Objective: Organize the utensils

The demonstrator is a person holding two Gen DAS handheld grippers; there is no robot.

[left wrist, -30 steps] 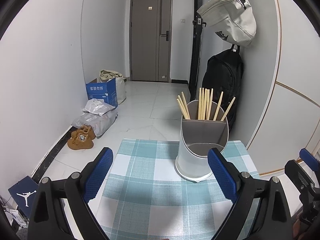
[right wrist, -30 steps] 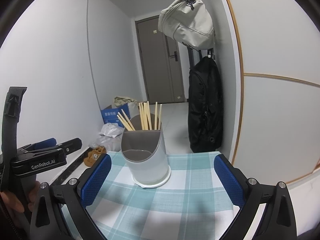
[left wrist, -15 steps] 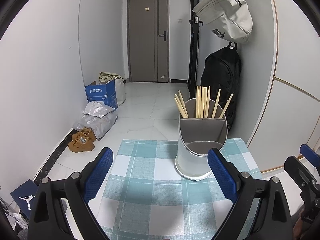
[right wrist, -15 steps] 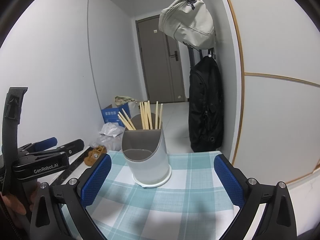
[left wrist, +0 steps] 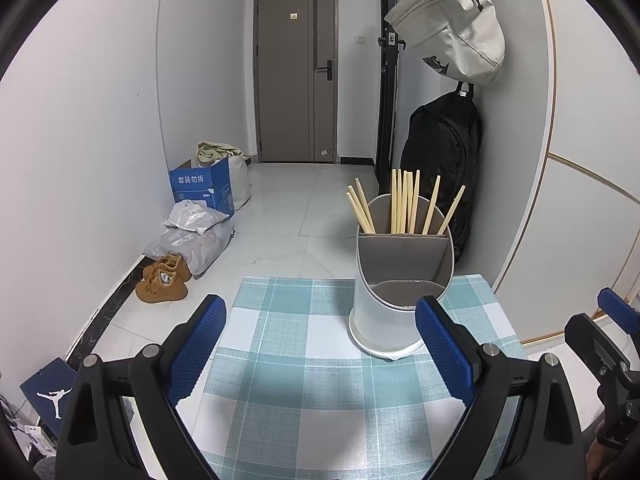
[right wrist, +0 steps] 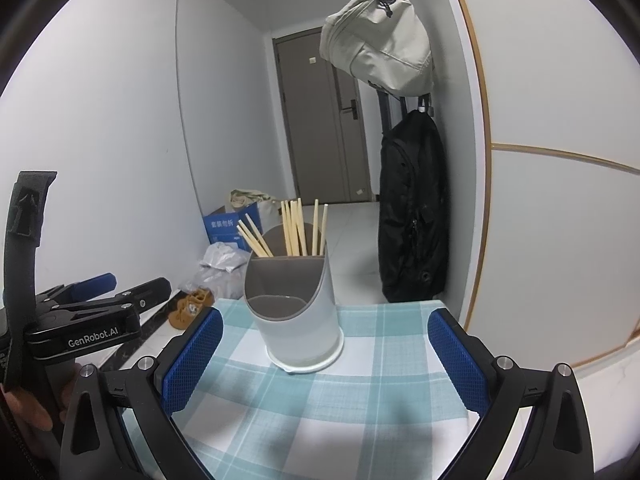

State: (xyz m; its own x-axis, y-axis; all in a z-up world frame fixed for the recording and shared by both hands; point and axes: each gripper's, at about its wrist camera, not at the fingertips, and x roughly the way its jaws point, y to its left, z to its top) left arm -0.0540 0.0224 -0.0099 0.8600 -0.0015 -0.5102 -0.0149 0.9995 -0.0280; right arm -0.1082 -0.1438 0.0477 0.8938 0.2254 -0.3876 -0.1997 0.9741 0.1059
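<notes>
Hallway nearer; holder [left wrist: 400,292] unmoved

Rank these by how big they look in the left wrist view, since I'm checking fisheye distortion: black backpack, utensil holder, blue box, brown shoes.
Largest to smallest as they appear:
1. black backpack
2. utensil holder, nearer the camera, so its true size is unsure
3. blue box
4. brown shoes, close to the box in apparent size

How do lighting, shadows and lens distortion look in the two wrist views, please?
Left wrist view: sharp and evenly lit, the wall trim bowed by the fisheye, soft shadows on the checked cloth. Right wrist view: dimmer and greyer, blurry shadow patches on the cloth, a dark vignette in the corners.
</notes>
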